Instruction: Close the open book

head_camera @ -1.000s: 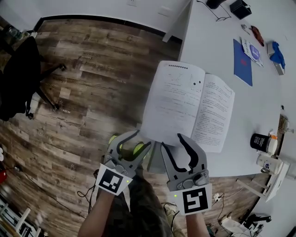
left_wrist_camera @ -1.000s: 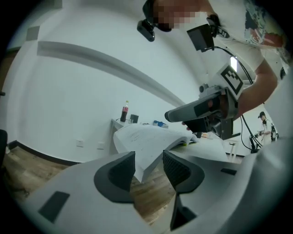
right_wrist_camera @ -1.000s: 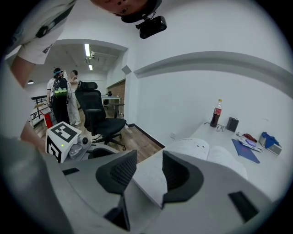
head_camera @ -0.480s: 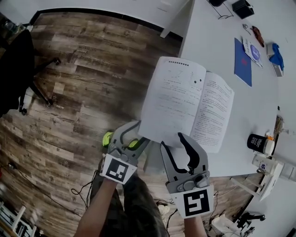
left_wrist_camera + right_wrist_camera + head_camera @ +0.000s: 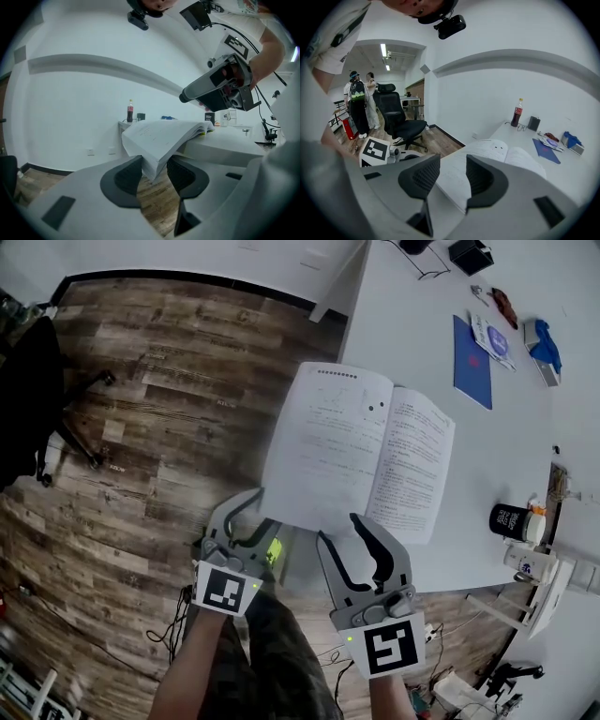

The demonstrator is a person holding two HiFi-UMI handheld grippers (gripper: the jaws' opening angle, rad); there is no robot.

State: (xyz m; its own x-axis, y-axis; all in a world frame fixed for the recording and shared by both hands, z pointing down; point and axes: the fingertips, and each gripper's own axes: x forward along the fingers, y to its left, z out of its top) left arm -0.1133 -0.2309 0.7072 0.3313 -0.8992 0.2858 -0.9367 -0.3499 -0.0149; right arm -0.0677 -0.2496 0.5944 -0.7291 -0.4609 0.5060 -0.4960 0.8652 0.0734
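On table (image 5: 422,324), open book (image 5: 356,456) — in left claw (image 5: 153,160)

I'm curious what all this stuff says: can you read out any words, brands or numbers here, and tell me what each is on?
Nothing here can be quoted; every text is too small or blurred.
open book: printed lines on both pages, too small to read.
black cup: white print, blurred.
blue folder: a small mark, unreadable.
bottle: red label, too small to read.
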